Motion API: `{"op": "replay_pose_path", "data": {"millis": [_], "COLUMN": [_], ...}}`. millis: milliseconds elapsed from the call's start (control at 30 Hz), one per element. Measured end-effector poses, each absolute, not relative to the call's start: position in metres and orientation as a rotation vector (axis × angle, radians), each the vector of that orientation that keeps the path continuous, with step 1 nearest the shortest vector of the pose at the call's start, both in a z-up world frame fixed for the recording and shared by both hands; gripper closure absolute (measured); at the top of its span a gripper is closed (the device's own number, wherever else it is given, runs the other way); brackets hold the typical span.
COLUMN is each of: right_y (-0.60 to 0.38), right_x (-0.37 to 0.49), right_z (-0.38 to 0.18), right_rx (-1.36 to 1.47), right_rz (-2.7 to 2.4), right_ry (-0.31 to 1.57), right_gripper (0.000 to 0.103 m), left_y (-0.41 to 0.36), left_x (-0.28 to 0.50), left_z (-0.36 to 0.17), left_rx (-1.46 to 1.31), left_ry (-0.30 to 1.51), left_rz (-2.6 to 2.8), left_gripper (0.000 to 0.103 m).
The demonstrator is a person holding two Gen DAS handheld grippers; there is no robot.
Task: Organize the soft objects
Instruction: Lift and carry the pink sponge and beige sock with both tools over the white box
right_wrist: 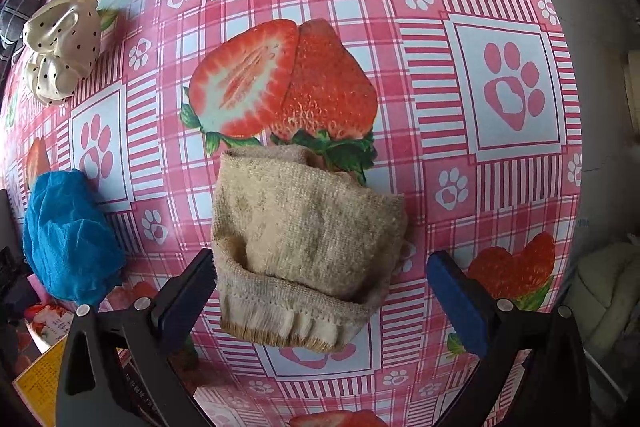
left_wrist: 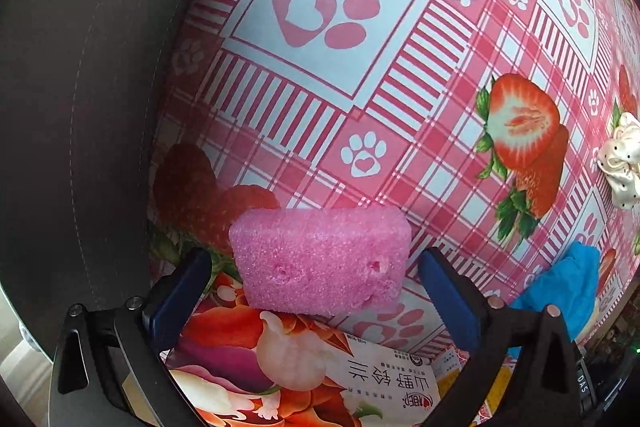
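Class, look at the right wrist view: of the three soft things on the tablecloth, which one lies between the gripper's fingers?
The beige knitted cloth, lying between the open right gripper. The blue cloth and the dotted cream scrunchie lie off to the left.

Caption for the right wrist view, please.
Open right gripper straddling a folded beige sock on the strawberry-print tablecloth.

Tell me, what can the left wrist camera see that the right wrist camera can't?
Only the left wrist view shows the pink sponge between the open left gripper and a dark bag. Only the right wrist view shows the beige knitted cloth by the open right gripper. Both show the blue cloth and spotted scrunchie on the strawberry tablecloth.
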State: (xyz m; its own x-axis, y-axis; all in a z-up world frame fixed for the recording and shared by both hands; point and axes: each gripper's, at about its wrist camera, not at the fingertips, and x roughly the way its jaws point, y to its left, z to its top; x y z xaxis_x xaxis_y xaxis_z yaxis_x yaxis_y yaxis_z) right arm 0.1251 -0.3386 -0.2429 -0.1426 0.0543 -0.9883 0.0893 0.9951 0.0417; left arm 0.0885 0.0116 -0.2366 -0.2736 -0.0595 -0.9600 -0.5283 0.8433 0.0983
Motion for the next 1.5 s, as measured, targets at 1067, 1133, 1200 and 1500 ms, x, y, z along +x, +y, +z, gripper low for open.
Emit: {"op": "replay_pose_path", "data": {"millis": [1067,1133,1200,1500], "right_y": [-0.358,-0.362,-0.361,-0.326], "right_x": [0.125,0.118,0.114,0.092], "right_z": [-0.117,-0.116,-0.106,-0.081], "right_rx": [0.148,0.159,0.158,0.143], "right_rz": [0.197,0.214,0.233,0.382], "right_ry": [1.576,1.571,1.565,1.536], "right_gripper": [0.07,0.07,0.07,0.07], "left_y": [-0.044,-0.048,-0.053,-0.054], "left_x": [0.079,0.061,0.051,0.035], "left_z": [-0.093,-0.077,-0.067,-0.032], "left_rx": [-0.022,0.0,0.024,0.038], "left_ry": [1.492,1.488,1.481,1.393], "left_rz": [0.259,0.248,0.241,0.246], "left_gripper": [0.031,0.031,0.031,0.031]}}
